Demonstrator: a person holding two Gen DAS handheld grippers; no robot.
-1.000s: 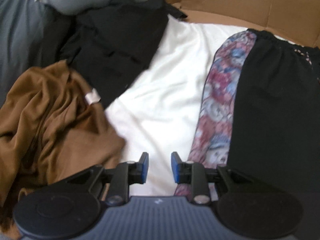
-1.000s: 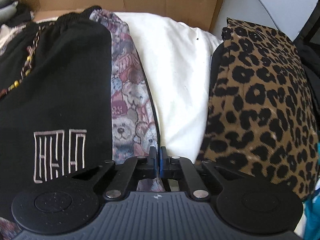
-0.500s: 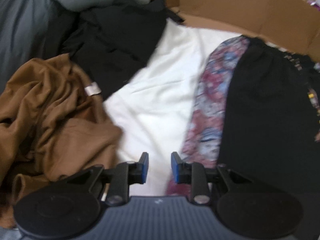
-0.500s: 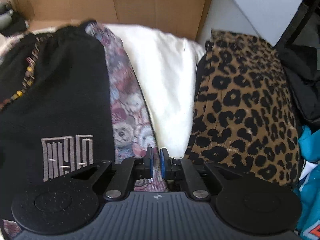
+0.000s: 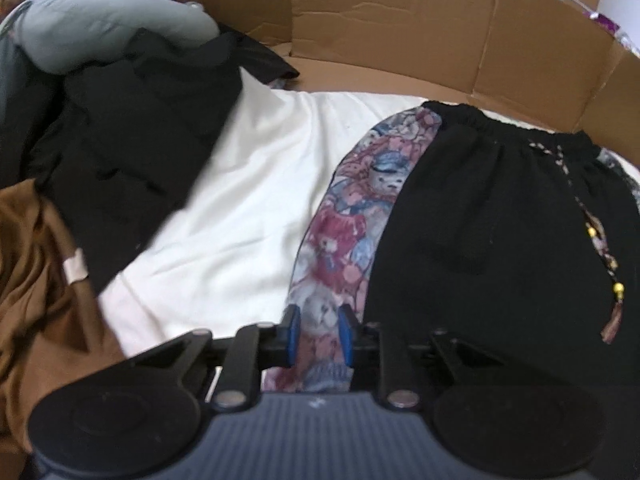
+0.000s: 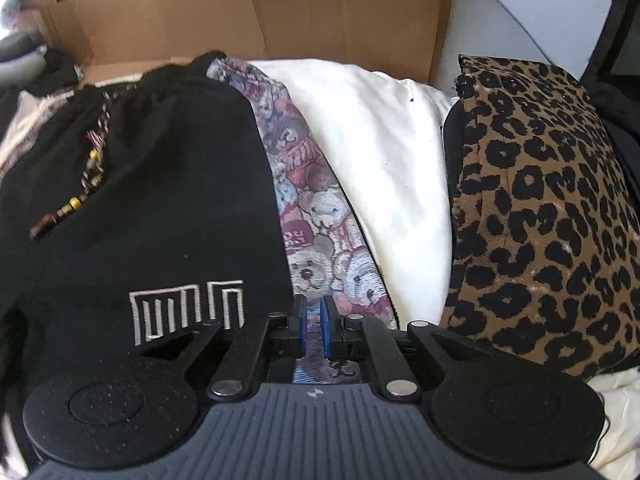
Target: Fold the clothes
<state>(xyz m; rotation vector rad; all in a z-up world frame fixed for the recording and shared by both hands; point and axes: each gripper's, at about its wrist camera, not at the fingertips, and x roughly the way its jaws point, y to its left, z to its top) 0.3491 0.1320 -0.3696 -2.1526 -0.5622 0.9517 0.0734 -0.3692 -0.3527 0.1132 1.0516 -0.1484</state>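
Left gripper (image 5: 316, 334) now straddles the teddy-print fabric (image 5: 352, 216), jaws narrowing, not pinching. Right gripper (image 6: 313, 326) cracked open, released; regrasp likely.

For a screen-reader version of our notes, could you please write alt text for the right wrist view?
The right gripper, fingers slightly apart and holding nothing, hovers over a teddy-bear print cloth half covered by black trousers with a white geometric emblem. Beside them lie a white sheet and a leopard-print cushion, with cardboard behind.
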